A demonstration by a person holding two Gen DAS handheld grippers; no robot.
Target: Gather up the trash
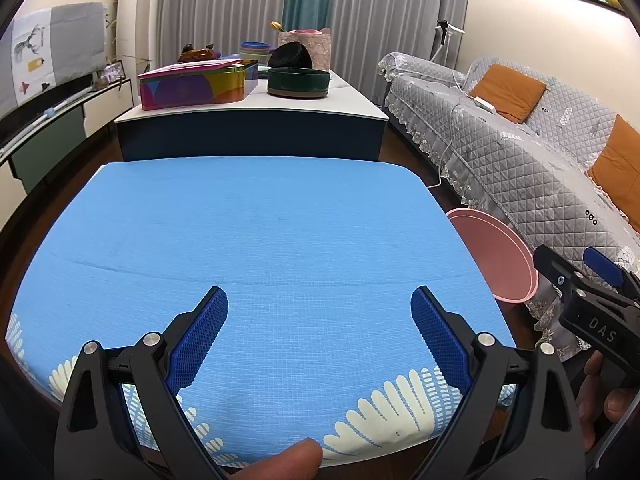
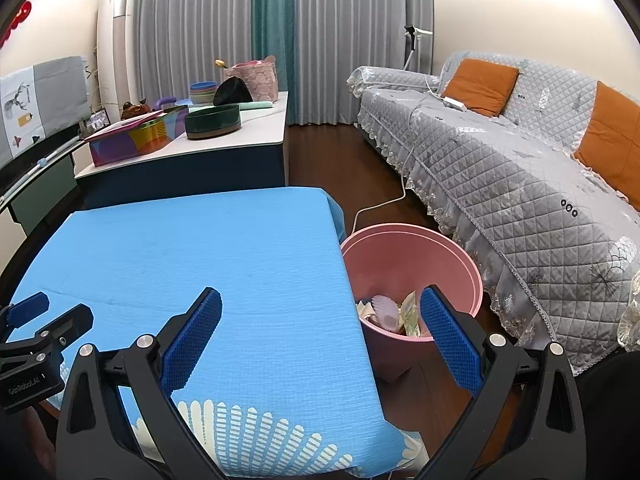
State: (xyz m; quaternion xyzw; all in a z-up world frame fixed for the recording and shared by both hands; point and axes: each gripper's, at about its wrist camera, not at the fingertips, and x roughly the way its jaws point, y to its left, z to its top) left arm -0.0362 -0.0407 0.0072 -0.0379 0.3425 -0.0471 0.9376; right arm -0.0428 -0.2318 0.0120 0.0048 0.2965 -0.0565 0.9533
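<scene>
Trash [image 2: 394,312]: crumpled paper and wrappers, lying at the bottom of the round pink plastic bin [image 2: 460,256]. Located on the floor, just beside the right edge of the blue cloth-covered surface [image 2: 224,248], between that surface and the grey quilted sofa [image 2: 520,168].

Relation governing the next move: bin ahead of and below the right gripper [image 2: 320,344], offset to its right; right-hand blue pad [image 2: 448,344] overlapping the bin rim in the right wrist view. Right gripper nearer to the bin; left gripper [image 1: 320,340] centred over the surface, well apart from the bin. No long axis discernible on the trash; pieces too small and jumbled.

Gripper state: both sets of fingers spread wide apart, nothing between them.

No loose trash visible anywhere on the blue surface in either view. Judged: collection complete or nearly so, with no pick target remaining in sight.

View differences: bin contents visible only in the right wrist view. Left wrist view shows only part of the bin's rim [image 1: 516,256] past the surface's right edge, contents hidden. Left wrist view also shows the right gripper's black body [image 1: 592,308] from the side, close to the bin.
</scene>
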